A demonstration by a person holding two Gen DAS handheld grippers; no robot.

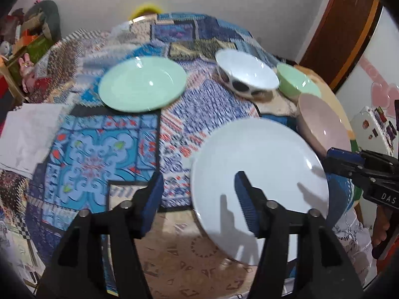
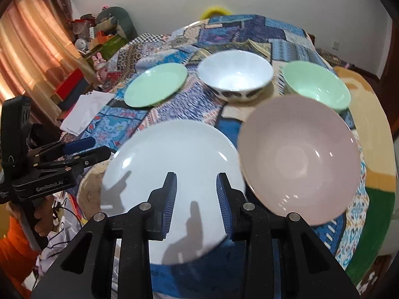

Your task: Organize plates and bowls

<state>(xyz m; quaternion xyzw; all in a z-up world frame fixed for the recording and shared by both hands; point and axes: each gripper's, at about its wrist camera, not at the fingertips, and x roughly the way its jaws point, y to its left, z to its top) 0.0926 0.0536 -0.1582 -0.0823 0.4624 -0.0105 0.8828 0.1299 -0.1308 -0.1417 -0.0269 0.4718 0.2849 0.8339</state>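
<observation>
A white plate (image 1: 259, 174) (image 2: 169, 174) lies near the front of the patchwork-covered table (image 1: 99, 154). My left gripper (image 1: 199, 194) hovers open over its left rim; one finger is above the plate, the other above the cloth. My right gripper (image 2: 197, 186) is open above the same plate, holding nothing. A pink bowl (image 2: 299, 157) (image 1: 321, 124) sits just right of the plate. Farther back stand a green plate (image 1: 142, 84) (image 2: 154, 84), a white bowl with dark spots (image 1: 247, 74) (image 2: 234, 74) and a green bowl (image 1: 298, 86) (image 2: 316, 84).
Each view shows the other gripper at its edge: the right gripper (image 1: 329, 158), and the left gripper (image 2: 99, 146) with a hand on its handle. A white sheet (image 1: 30, 134) lies at the table's left edge. Cluttered shelves (image 2: 99, 37) and a curtain (image 2: 30, 44) stand left.
</observation>
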